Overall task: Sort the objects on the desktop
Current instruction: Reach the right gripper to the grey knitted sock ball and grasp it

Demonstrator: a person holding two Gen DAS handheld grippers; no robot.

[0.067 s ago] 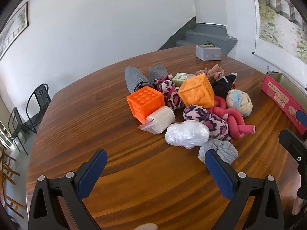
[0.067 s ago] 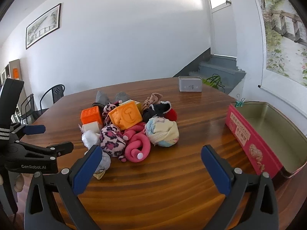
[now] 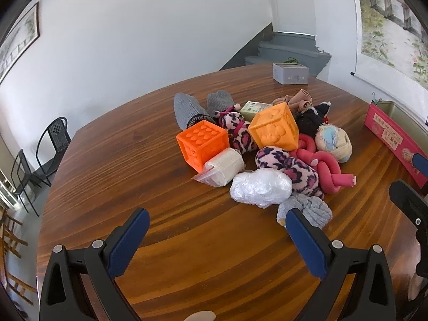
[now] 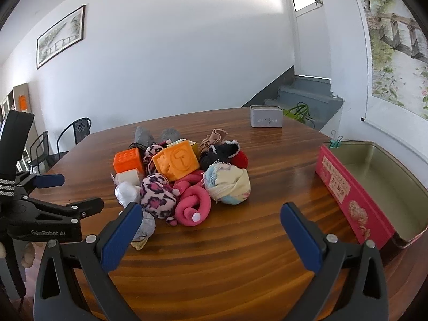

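1. The body of the left gripper (image 4: 50, 190), seen at the left edge of the right wrist view, carries the white lettering "GenRobot.AI".
2. The yellow-orange cube (image 4: 176, 162) has a raised letter "T" on one face; the orange cube (image 3: 202, 145) to its left has rows of embossed hearts on top.
3. The pink tin (image 4: 355, 200) at the right of the table (image 3: 120, 165) bears a white label with characters too small to read, over a flower print. A green binder clip (image 4: 335, 141) is fastened to its far corner. What shows of its inside is bare metal.
4. A small grey box (image 4: 266, 116) stands alone at the far side, with faint marks I cannot read.
5. A small green-and-white carton (image 3: 254, 107) lies in the pile behind the cubes; its print is illegible.
6. The pile sits mid-table: grey socks, leopard-print socks (image 3: 289, 169), a knotted pink foam roller (image 4: 191, 200), a pastel cloth ball (image 4: 230, 184), a white plastic bundle (image 3: 260, 187) and a bagged white roll (image 3: 223, 167).
7. The left gripper (image 3: 218, 226) is spread wide with nothing between its fingers, near the pile.
8. The right gripper (image 4: 211, 223) is likewise wide apart and empty, between pile and tin.
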